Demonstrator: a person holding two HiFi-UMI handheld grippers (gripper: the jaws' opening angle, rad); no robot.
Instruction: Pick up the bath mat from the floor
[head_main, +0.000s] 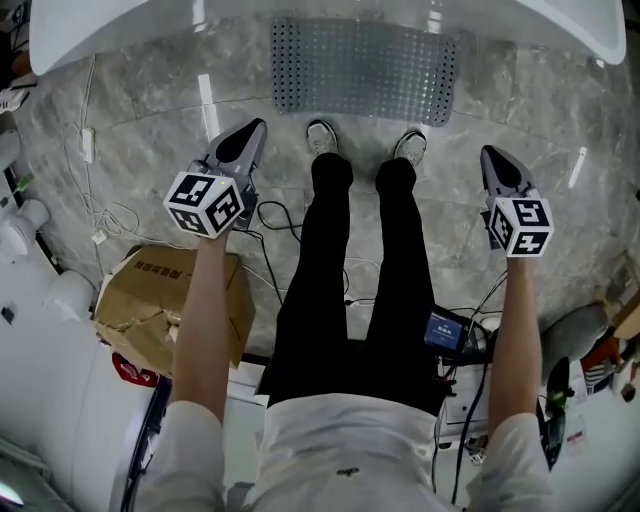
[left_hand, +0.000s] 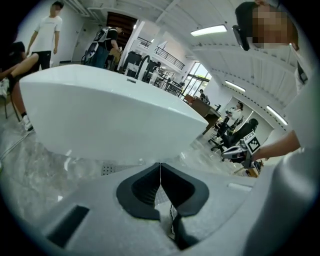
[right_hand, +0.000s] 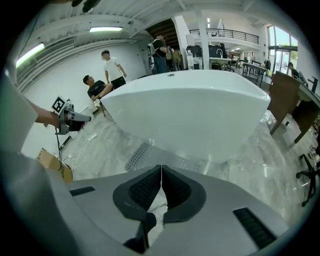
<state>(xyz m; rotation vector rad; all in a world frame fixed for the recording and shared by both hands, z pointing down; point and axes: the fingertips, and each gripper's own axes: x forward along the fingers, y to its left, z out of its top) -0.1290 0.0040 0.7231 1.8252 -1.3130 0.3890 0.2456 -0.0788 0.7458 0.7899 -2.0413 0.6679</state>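
In the head view, the grey perforated rectangular rubber bath mat (head_main: 365, 68) lay flat on the grey marble floor (head_main: 150, 110), its far long edge tucked against the foot of the white oval bathtub (head_main: 100, 40) and its near long edge just ahead of your shoes. Its long axis ran left to right, along the tub's side, with the short sides facing out towards each hand. Your left gripper (head_main: 255, 130) and right gripper (head_main: 490, 155) hung over the floor either side of your legs, short of the mat and well apart from it. In the left gripper view the jaws met tip to tip with nothing between them, and only a small patch of the mat showed under the tub. The right gripper view showed the same: jaws pressed together and empty, the mat's near corner ahead. You would probably have done best to part both jaws first, then take the near long edge by its two corners, slipping a lower jaw under the rim and peeling towards you rather than pulling straight up.
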